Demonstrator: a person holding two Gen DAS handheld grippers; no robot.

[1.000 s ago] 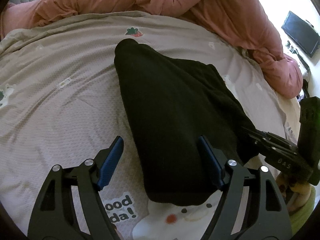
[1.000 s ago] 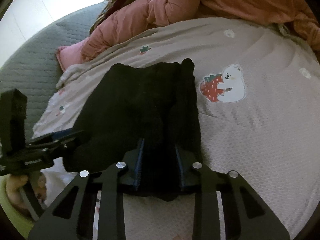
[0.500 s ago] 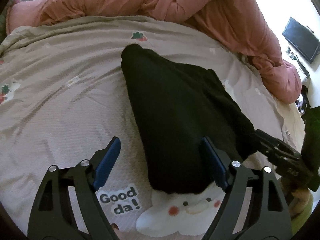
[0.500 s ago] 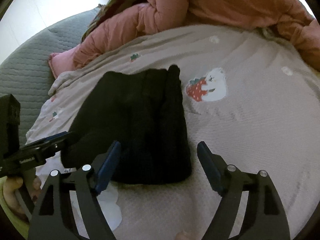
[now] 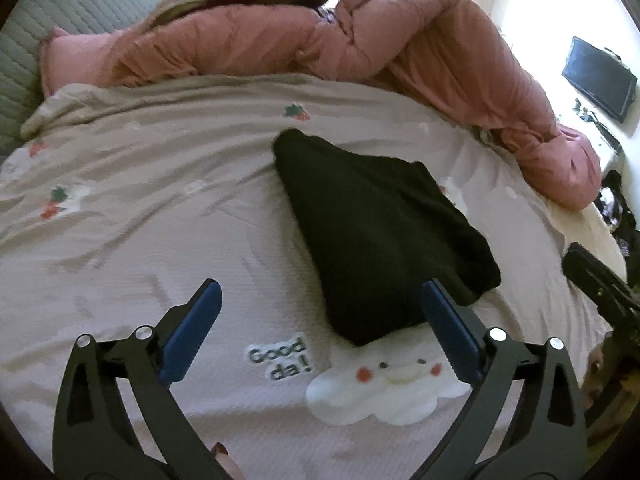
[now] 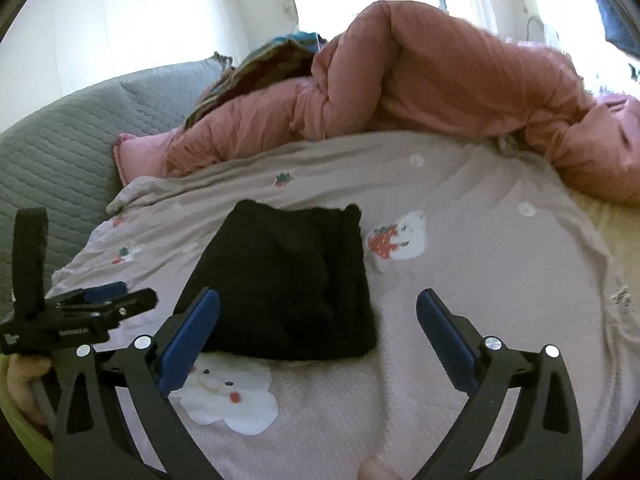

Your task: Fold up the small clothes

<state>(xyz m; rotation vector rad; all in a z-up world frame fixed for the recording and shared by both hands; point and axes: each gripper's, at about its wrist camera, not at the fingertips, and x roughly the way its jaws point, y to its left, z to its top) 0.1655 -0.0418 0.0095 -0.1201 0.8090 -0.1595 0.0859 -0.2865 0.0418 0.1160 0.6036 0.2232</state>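
Right hand-held gripper (image 6: 318, 334), clamped on the black garment (image 6: 288, 284) a second ago, has let go and backed off; fold looks finished. Garment lies folded mid-frame on the bed sheet (image 6: 480, 264) (near edge over the cloud print). Both hand-held grippers spread wide, holding nothing; left hand-held gripper (image 5: 320, 324) hovers, right finger level with the garment's edge.

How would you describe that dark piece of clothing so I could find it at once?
Start from the big pink quilt heaped at the back of the bed, then come forward onto the beige printed bedspread. There lies the folded black garment, its near edge over a white cloud face. It is the only black cloth on the spread.
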